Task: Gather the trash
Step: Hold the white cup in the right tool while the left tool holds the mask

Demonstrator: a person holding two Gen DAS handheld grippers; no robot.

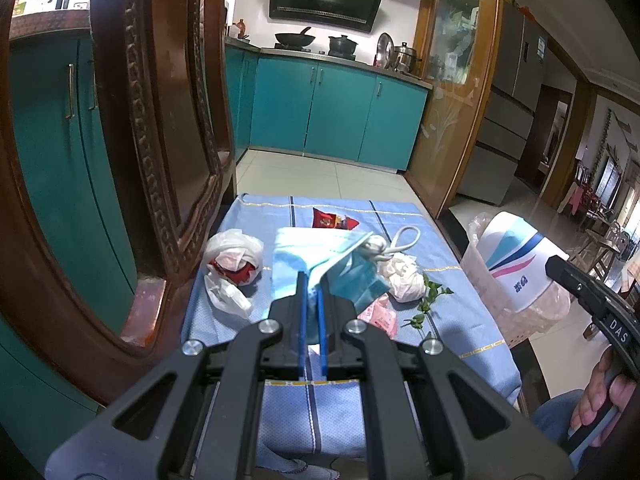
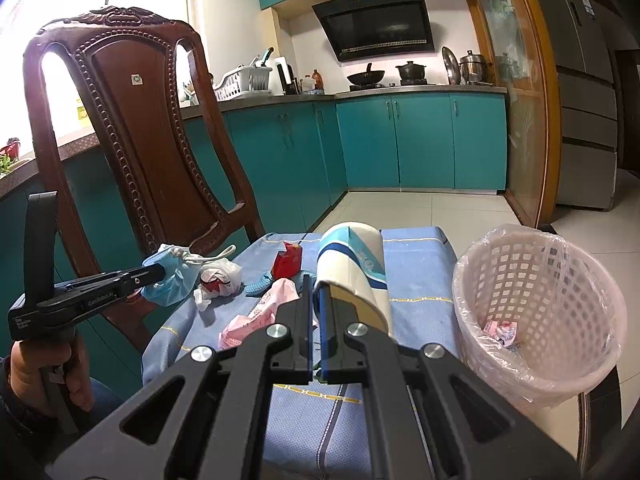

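My left gripper (image 1: 312,284) is shut on a blue face mask (image 1: 320,260) and holds it above the blue tablecloth (image 1: 460,320); it also shows in the right wrist view (image 2: 158,274) with the mask (image 2: 172,284). My right gripper (image 2: 318,284) is shut on the rim of a white paper cup (image 2: 356,264), held left of the pink lined trash basket (image 2: 536,300). The cup (image 1: 516,256) is over the basket (image 1: 492,296) in the left wrist view. A red snack wrapper (image 1: 332,220), a white bag with red contents (image 1: 236,256), crumpled tissue (image 1: 404,276), a pink wrapper (image 1: 380,314) and a green sprig (image 1: 428,296) lie on the cloth.
A carved wooden chair (image 2: 132,120) stands at the table's left edge. Teal kitchen cabinets (image 2: 420,140) and a stove are beyond. The basket holds a pink wrapper (image 2: 500,330). A fridge (image 2: 584,92) is at the right.
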